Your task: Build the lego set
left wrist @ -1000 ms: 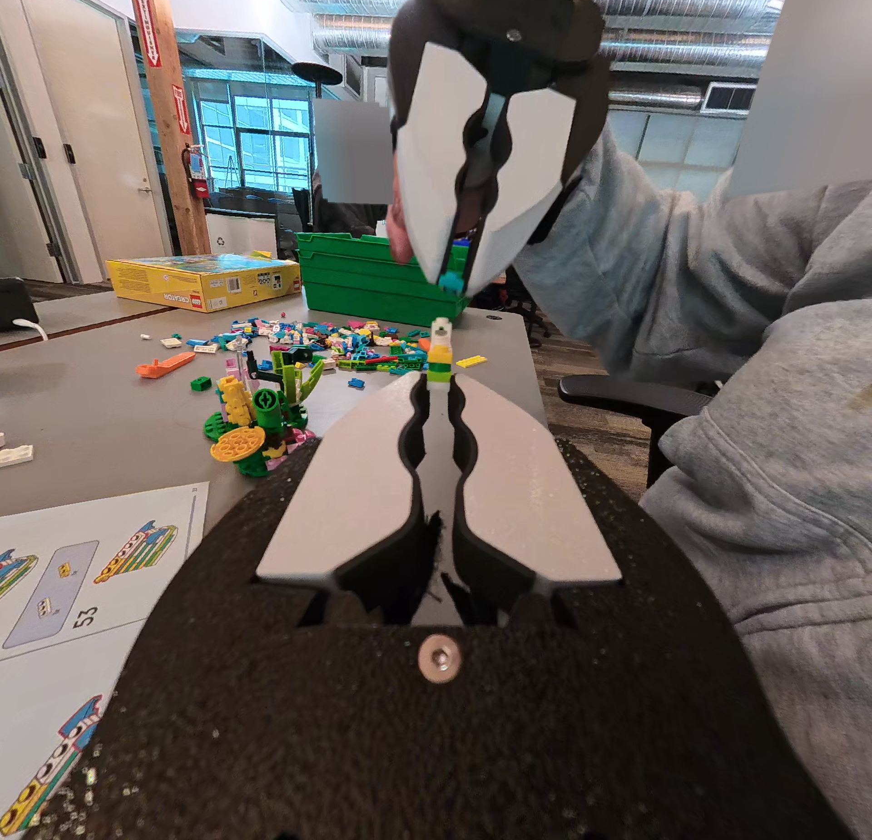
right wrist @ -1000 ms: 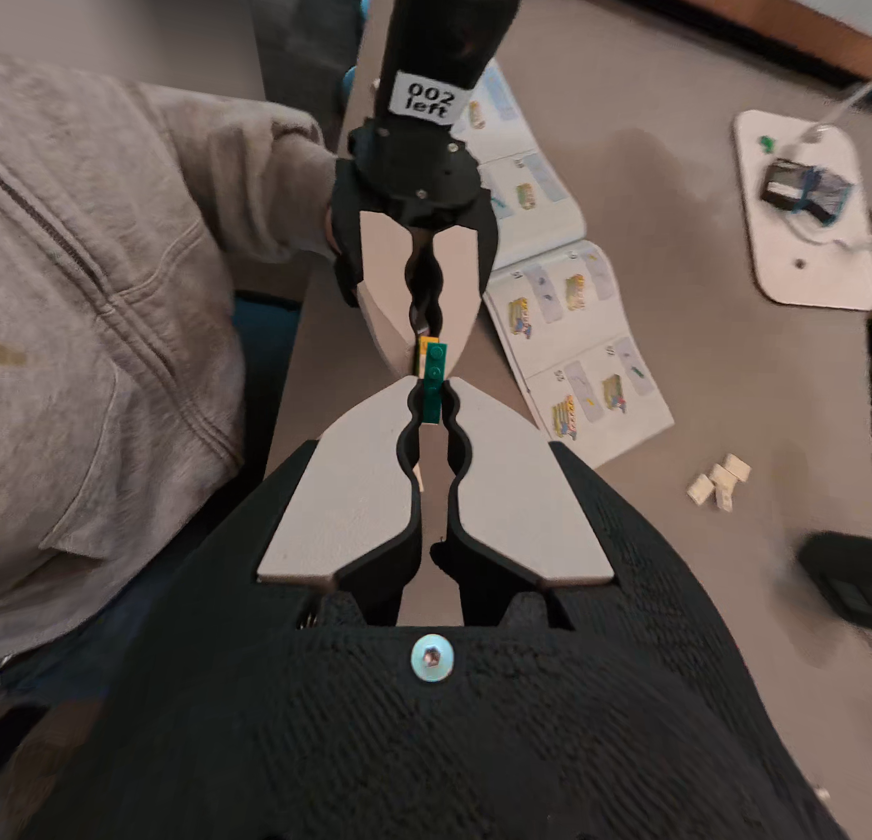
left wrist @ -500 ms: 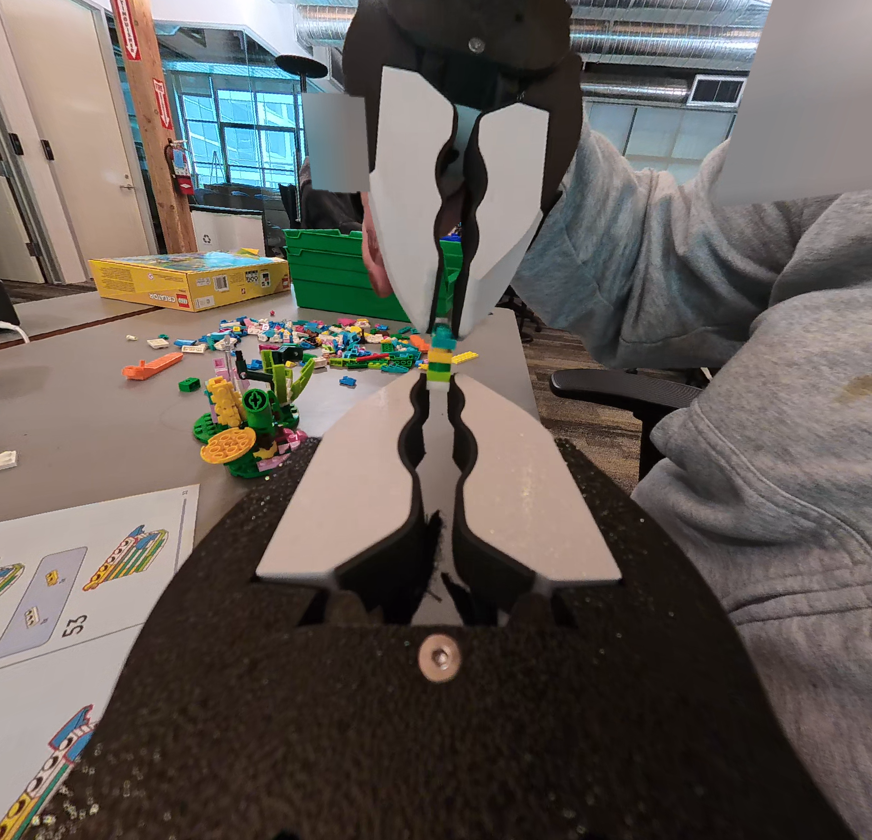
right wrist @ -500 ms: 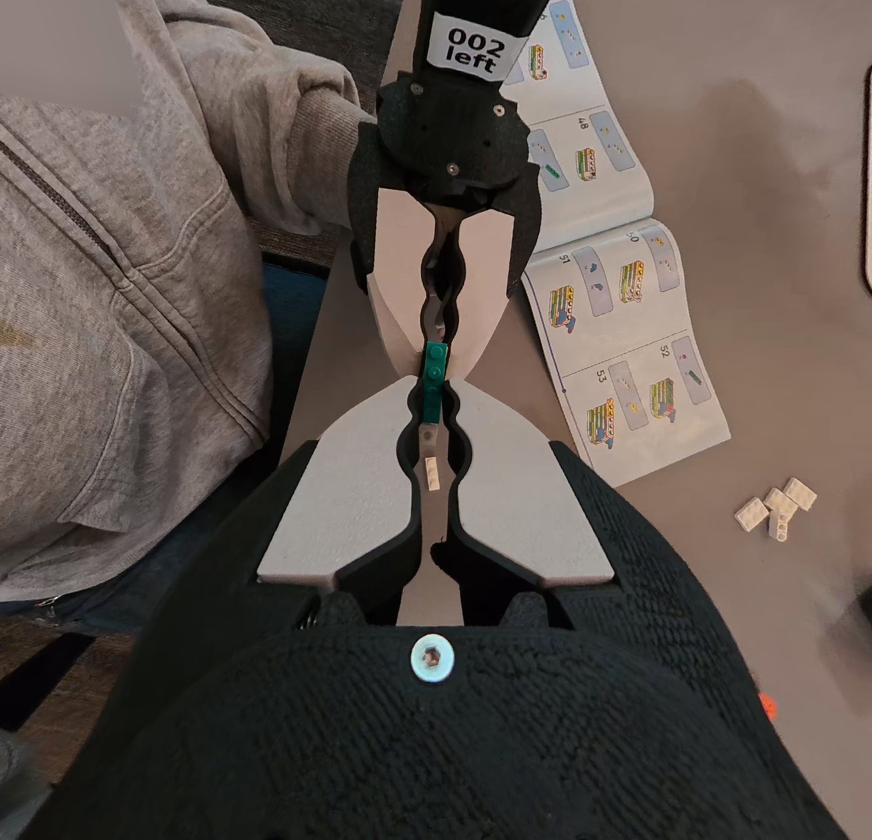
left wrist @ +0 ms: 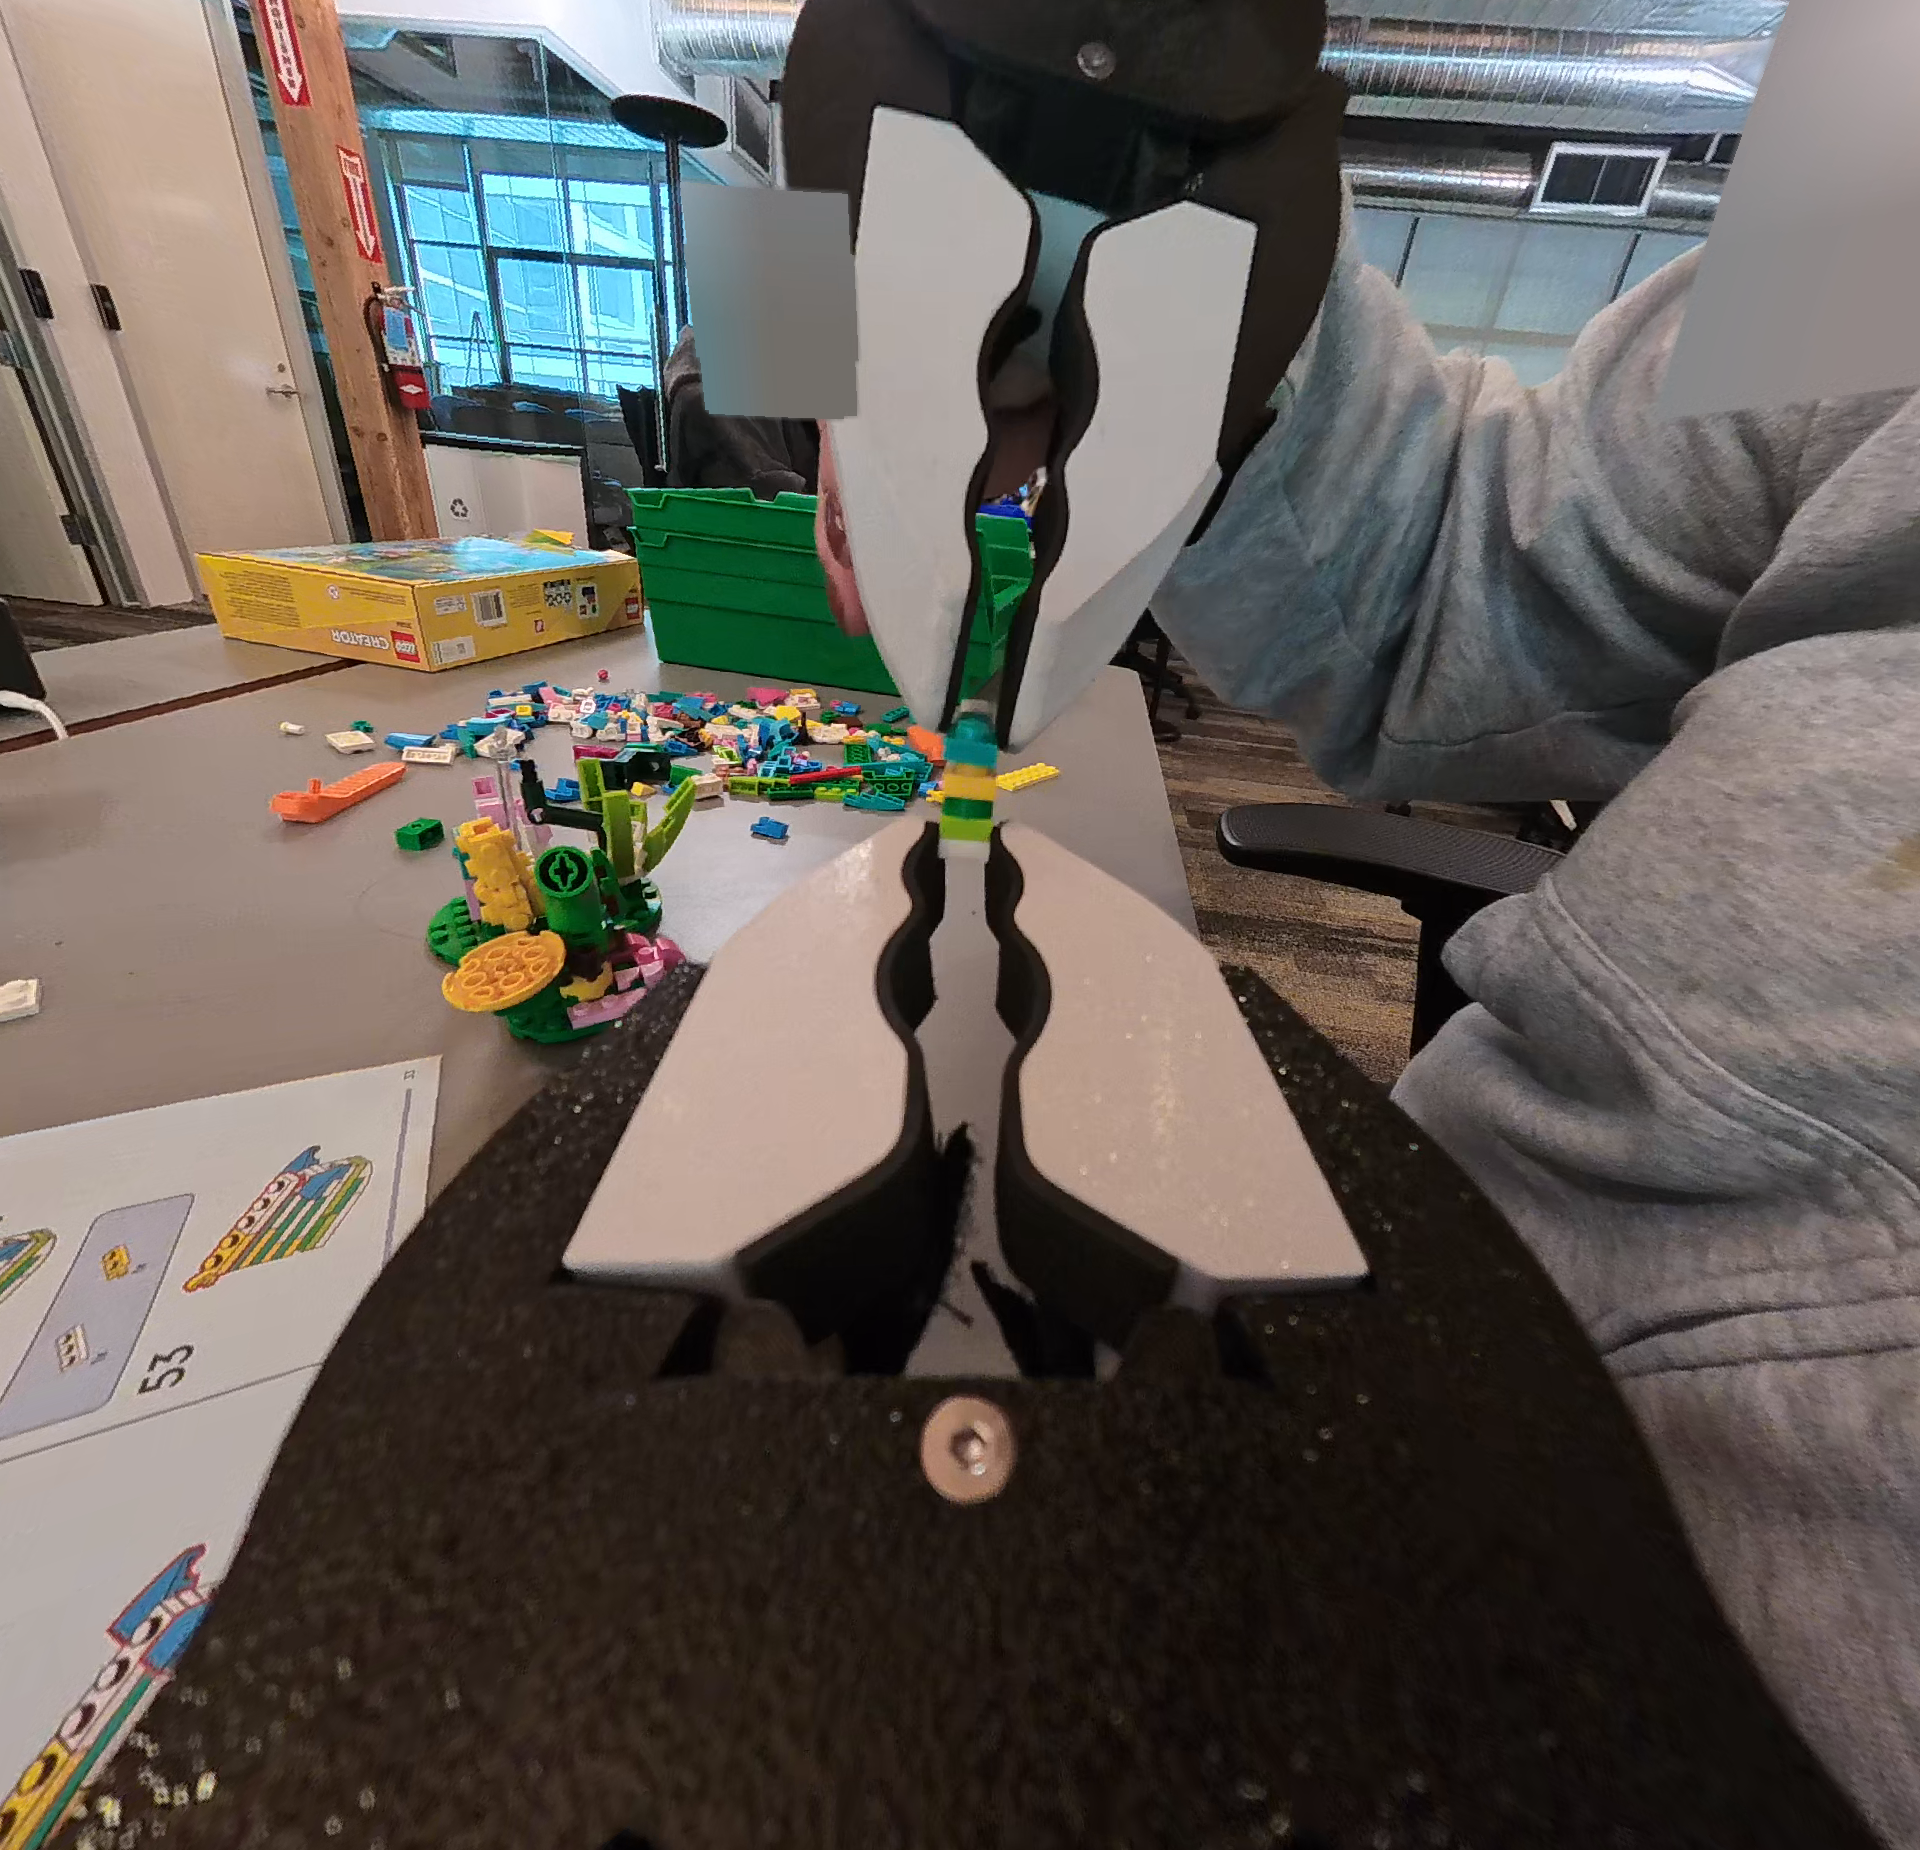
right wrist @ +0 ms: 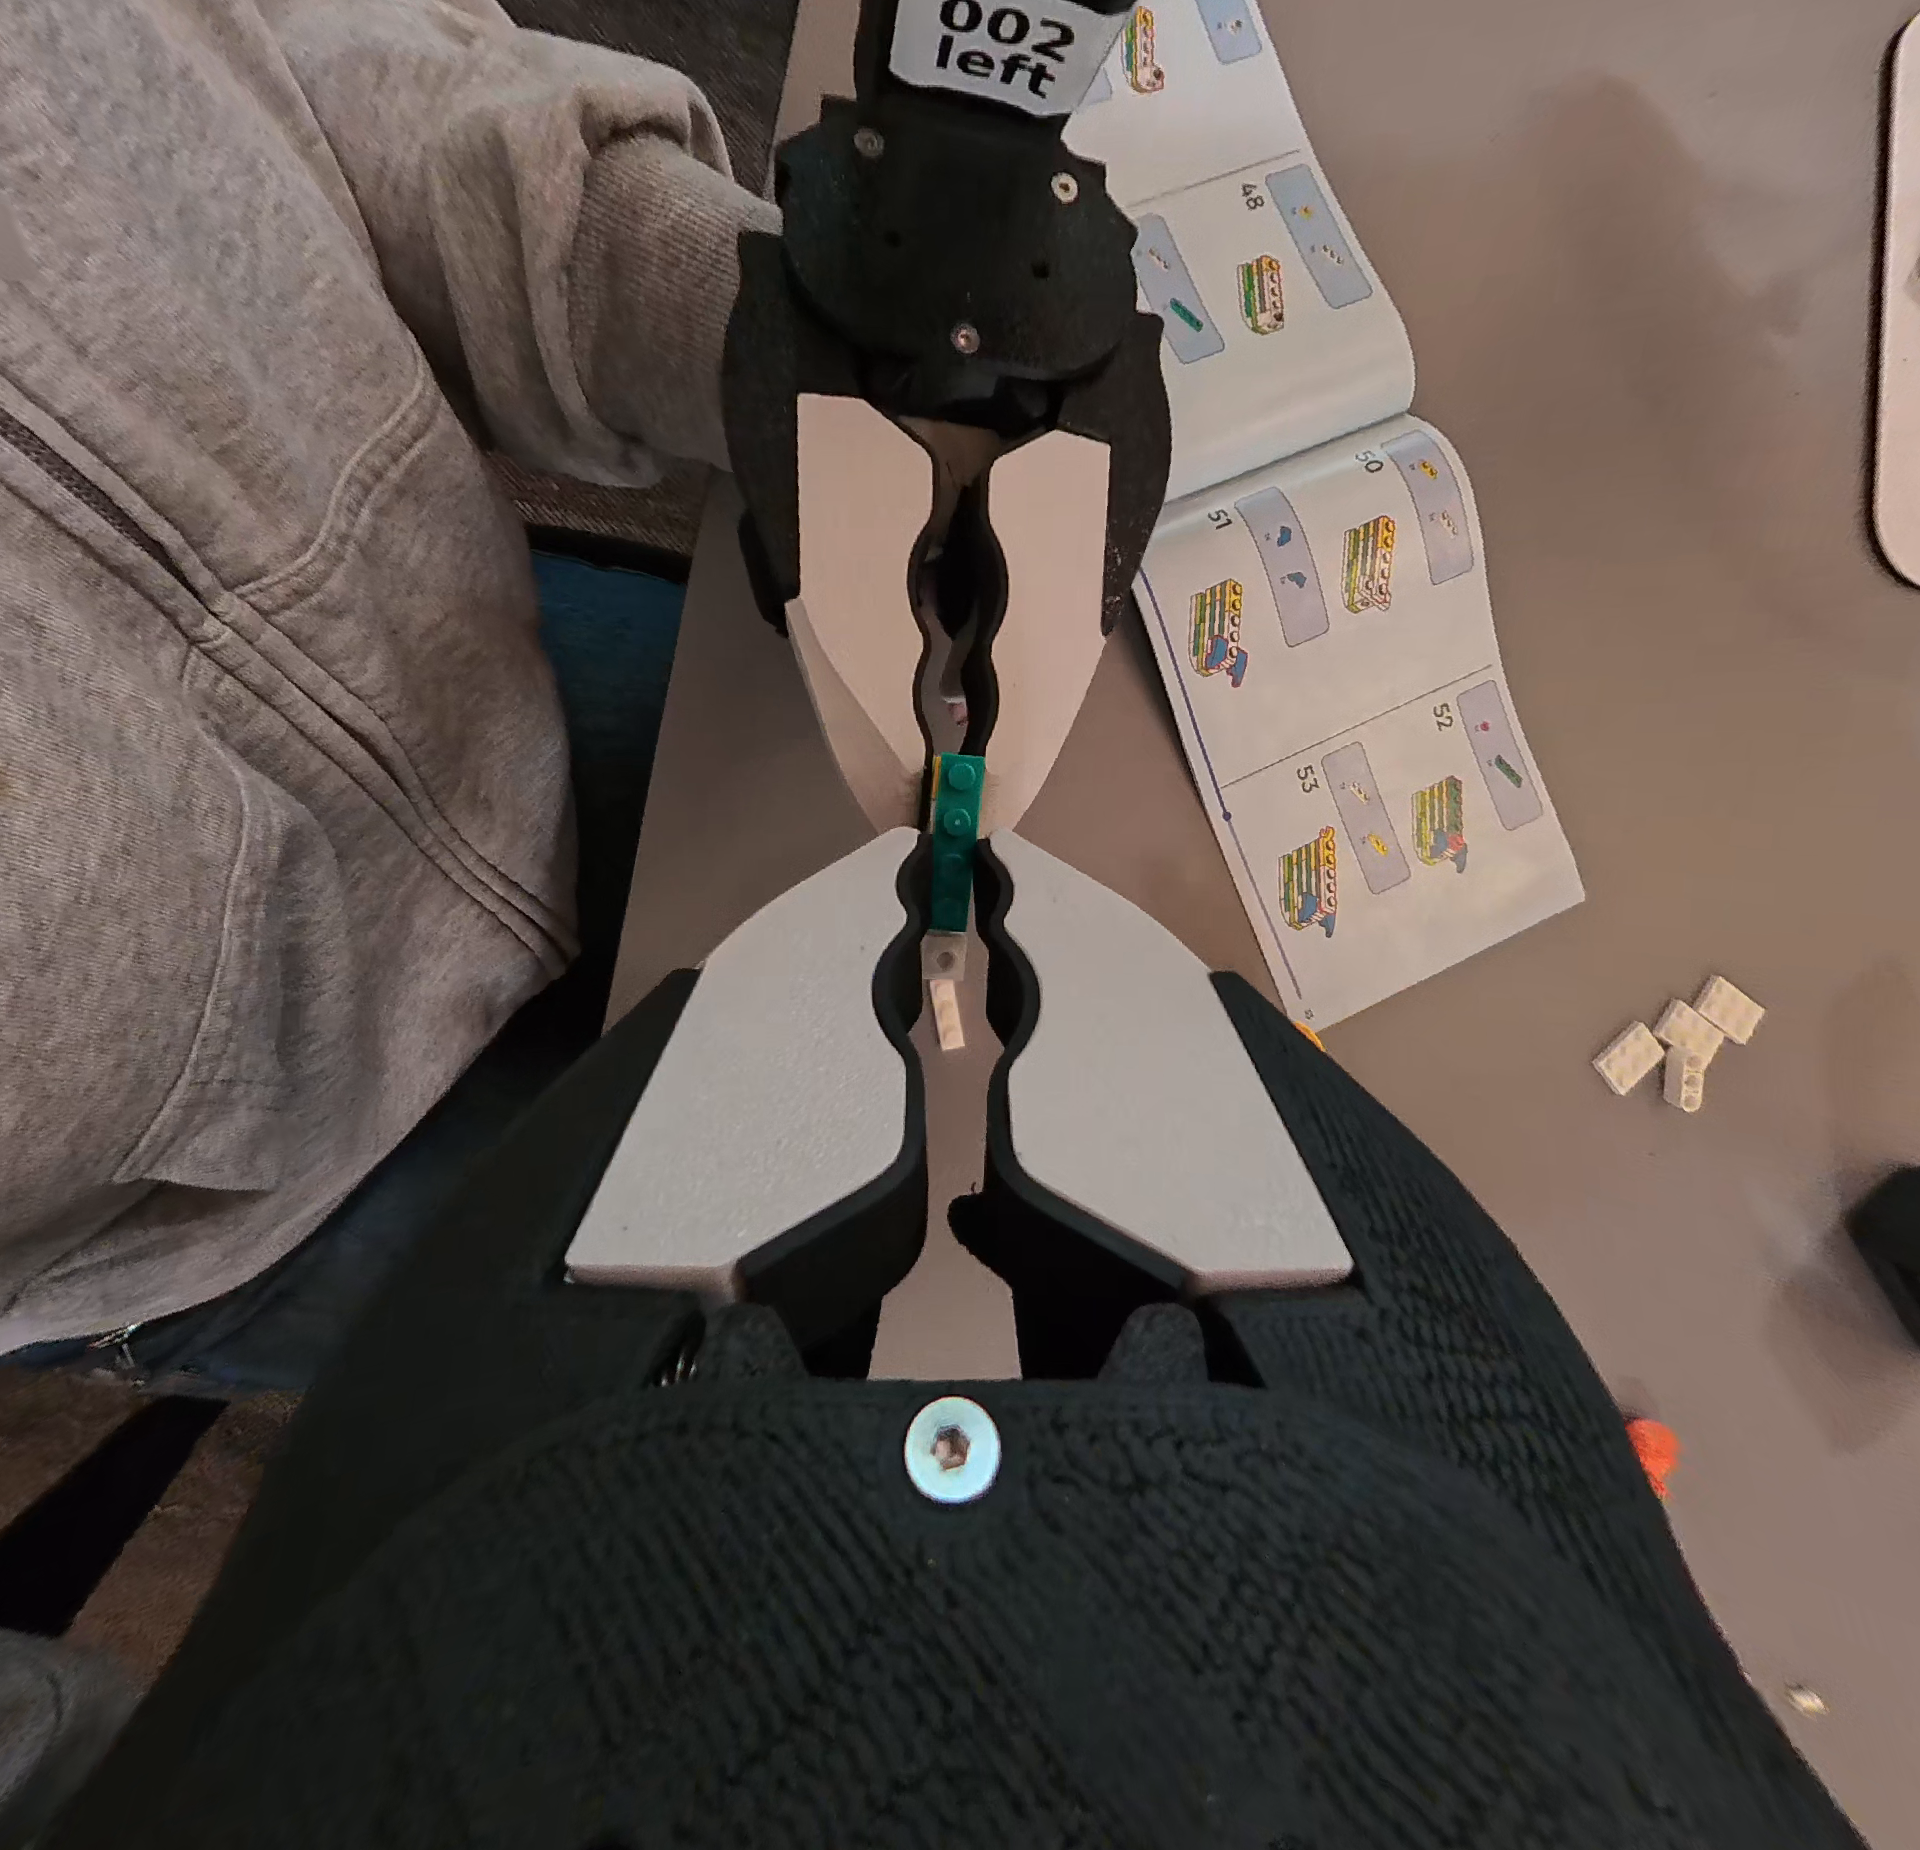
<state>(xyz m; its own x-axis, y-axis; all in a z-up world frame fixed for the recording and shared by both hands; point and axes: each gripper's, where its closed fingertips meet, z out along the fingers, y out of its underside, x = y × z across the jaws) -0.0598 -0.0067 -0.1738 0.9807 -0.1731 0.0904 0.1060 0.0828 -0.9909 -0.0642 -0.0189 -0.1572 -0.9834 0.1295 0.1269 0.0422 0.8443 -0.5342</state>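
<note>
The left gripper (left wrist: 966,844) is nearly closed, its two pads pinching the white lower end of a small stack of bricks (left wrist: 968,798), banded white, green, yellow and teal, which stands upright above the surface (left wrist: 208,896). From above, the right gripper (right wrist: 954,844) is also nearly closed, gripping a teal studded plate (right wrist: 954,839) that sits on top of that stack, so the two grippers meet tip to tip. Left of the left gripper lies an open instruction booklet (left wrist: 208,1229), and just beyond it a small brick plant model (left wrist: 540,907). Farther off are scattered loose bricks (left wrist: 665,730), an orange piece (left wrist: 338,790), then a yellow box (left wrist: 416,595) and a green bin (left wrist: 748,595).
</note>
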